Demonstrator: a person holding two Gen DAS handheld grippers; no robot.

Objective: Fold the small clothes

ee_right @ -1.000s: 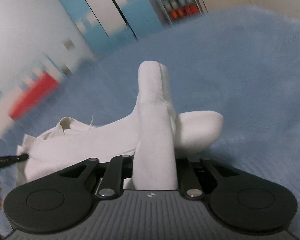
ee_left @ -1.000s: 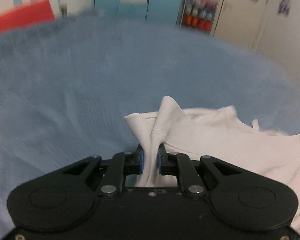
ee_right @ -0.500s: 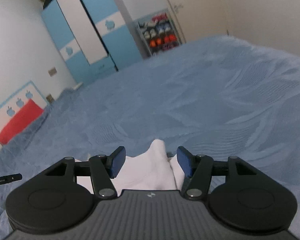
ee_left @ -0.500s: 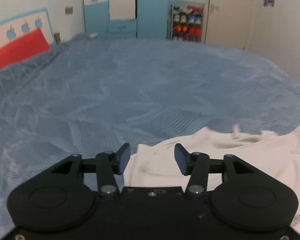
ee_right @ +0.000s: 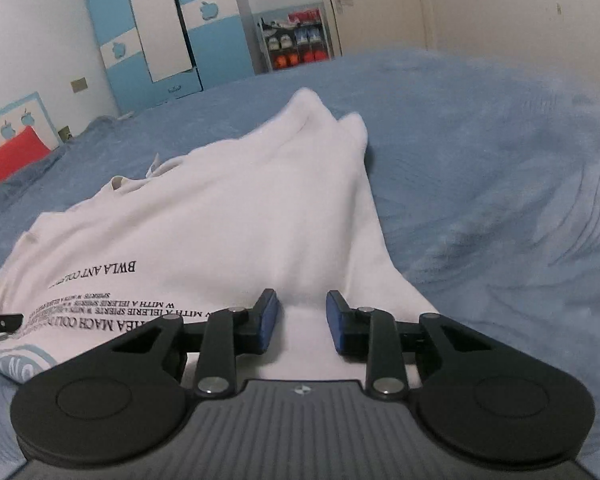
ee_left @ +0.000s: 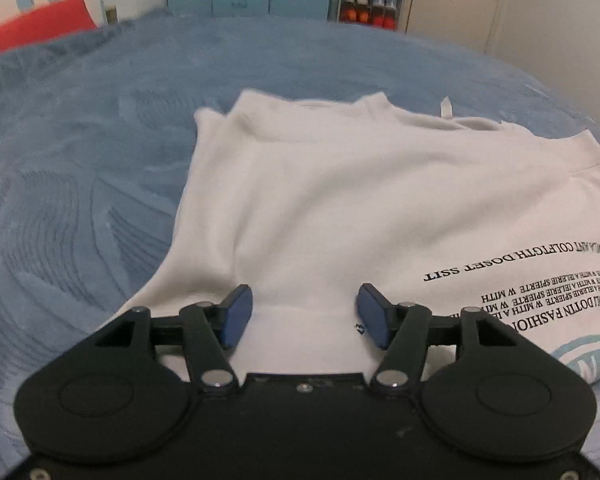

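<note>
The white T-shirt point(ee_left: 340, 200) lies spread on the blue bedspread point(ee_left: 80, 180), printed side up, its lettering reading upside down from where the person stands — so the neck end is nearest the grippers and the hem end runs away toward the wardrobe point(ee_right: 172, 28). That near-to-far line is the shirt's long axis.

The left gripper point(ee_left: 304, 320) hovers over the near left part of the cloth, its jaws opening, fabric below but nothing pinched. The right gripper point(ee_right: 302, 322) hangs over the near right part, jaws closing with cloth under the gap — I can't see the pads pressing on it yet.

Each hand sits about equally close to its own side, so the next fold probably calls for both together, lifting the near edge toward the bunched far end.
</note>
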